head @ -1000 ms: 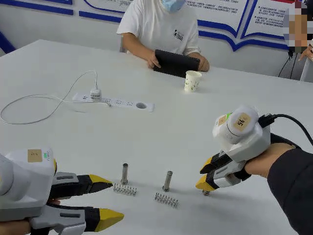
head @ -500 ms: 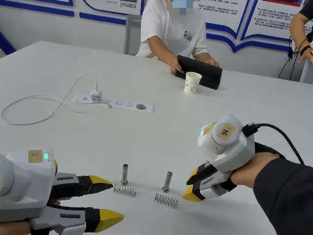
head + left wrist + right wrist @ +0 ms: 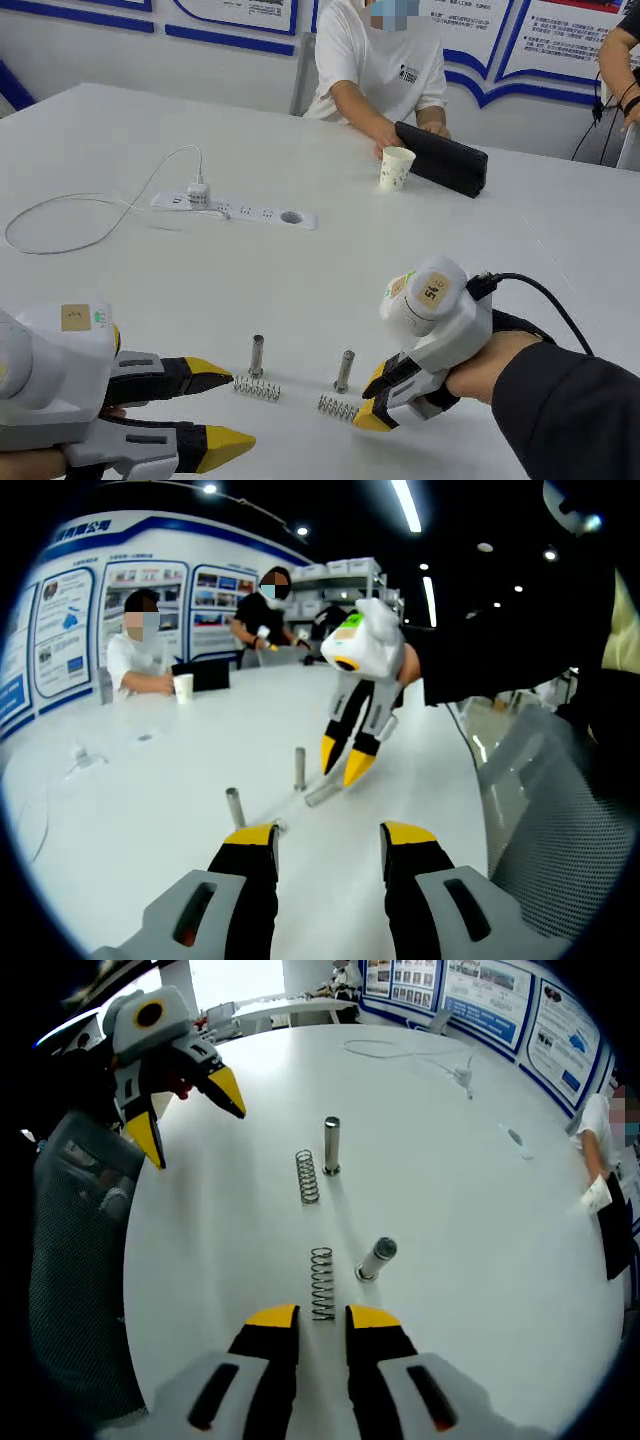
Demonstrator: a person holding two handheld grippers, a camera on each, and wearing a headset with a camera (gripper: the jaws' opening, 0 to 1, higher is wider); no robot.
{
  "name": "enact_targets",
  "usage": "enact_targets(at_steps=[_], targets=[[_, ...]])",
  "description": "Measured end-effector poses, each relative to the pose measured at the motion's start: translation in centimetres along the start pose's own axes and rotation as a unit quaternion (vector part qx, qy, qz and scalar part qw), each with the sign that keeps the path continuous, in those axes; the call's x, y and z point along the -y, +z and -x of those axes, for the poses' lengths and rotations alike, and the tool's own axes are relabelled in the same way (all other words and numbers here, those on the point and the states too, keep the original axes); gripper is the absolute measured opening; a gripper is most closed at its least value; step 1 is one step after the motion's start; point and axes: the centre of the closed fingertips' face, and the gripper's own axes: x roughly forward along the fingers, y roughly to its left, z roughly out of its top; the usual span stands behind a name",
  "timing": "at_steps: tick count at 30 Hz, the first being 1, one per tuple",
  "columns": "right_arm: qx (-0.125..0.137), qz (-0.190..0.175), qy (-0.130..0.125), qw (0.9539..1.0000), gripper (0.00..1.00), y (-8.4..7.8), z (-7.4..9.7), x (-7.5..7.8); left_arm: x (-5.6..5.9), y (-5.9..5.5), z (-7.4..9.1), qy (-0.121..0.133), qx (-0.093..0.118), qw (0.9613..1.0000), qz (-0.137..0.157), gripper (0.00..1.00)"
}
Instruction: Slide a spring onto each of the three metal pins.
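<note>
Nearest me, the left gripper point(image 3: 240, 408) hangs low over the desk point(image 3: 480, 250), its fingers spread wide with nothing between them. Just past its tips a spring point(image 3: 257, 389) lies flat, long axis running across the desk from side to side, right beside the foot of an upright pin point(image 3: 256, 356). A second spring point(image 3: 338, 407) lies the same way in front of a second upright pin point(image 3: 345, 370). In the right gripper view this second spring point(image 3: 321, 1282) points straight away from the right gripper point(image 3: 372, 398), its near end reaching the narrow gap between the slightly parted fingers point(image 3: 272, 1318). They are not pinching it. Its pin point(image 3: 375, 1258) stands just to one side of it. Farther back lie a power strip point(image 3: 235, 209) with a white cable point(image 3: 60, 205), then a paper cup point(image 3: 396, 167) and a person point(image 3: 385, 60) with a black tablet point(image 3: 445, 158).
</note>
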Motion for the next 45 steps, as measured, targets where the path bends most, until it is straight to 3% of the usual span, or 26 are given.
enact_targets(at_steps=[25, 37, 45], targets=[[-0.017, 0.004, 0.005, 0.9998, 0.13, -0.4, -1.7, -0.1, 0.2, 0.0, -0.1, 0.001, -0.001, 1.0, 0.002, 0.41], [-0.018, 0.013, -0.005, 0.9997, 0.11, -0.4, -1.4, 0.0, 0.4, 0.0, -0.1, -0.001, -0.003, 1.0, 0.0, 0.41], [-0.02, 0.022, 0.001, 0.9996, 0.11, -0.4, -0.4, -1.0, 0.7, 0.0, -0.7, -0.01, -0.007, 0.9999, -0.002, 0.4]])
